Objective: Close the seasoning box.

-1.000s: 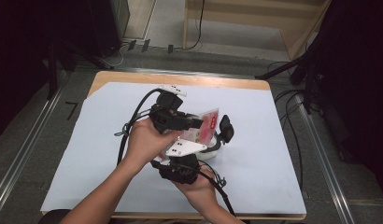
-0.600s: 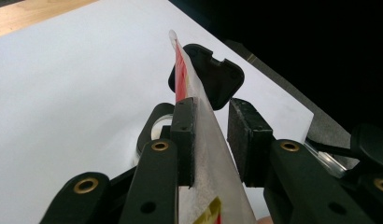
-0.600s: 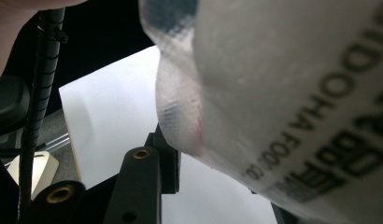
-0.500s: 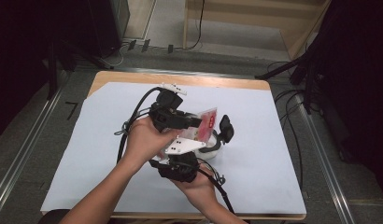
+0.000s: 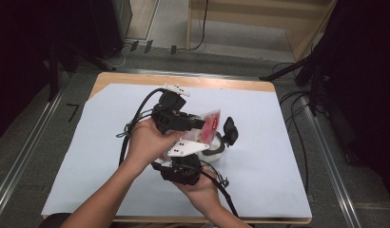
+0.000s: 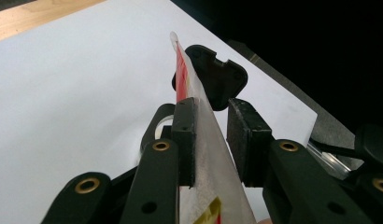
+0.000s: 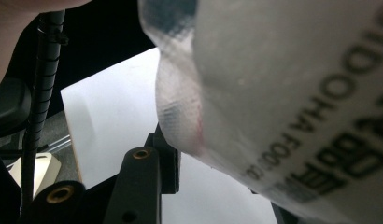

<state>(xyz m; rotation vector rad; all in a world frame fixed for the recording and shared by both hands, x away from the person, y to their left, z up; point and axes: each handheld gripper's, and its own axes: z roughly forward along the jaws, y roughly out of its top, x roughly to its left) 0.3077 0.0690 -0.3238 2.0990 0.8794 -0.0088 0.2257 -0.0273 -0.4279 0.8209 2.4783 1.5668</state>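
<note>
A translucent packet with red print is held above the middle of the table between both grippers. My left gripper reaches in from the left. In the left gripper view the packet stands on edge and fills the gap between the two pads of the left gripper. My right gripper comes up from below, under its grey plate. In the right gripper view the packet looms close, one pad lies against it, and the other jaw is hidden behind it.
A black rounded piece stands just right of the packet over a white round dish; the black piece shows beyond the jaws. White paper covers the wooden table. Cables trail from both grippers toward the person.
</note>
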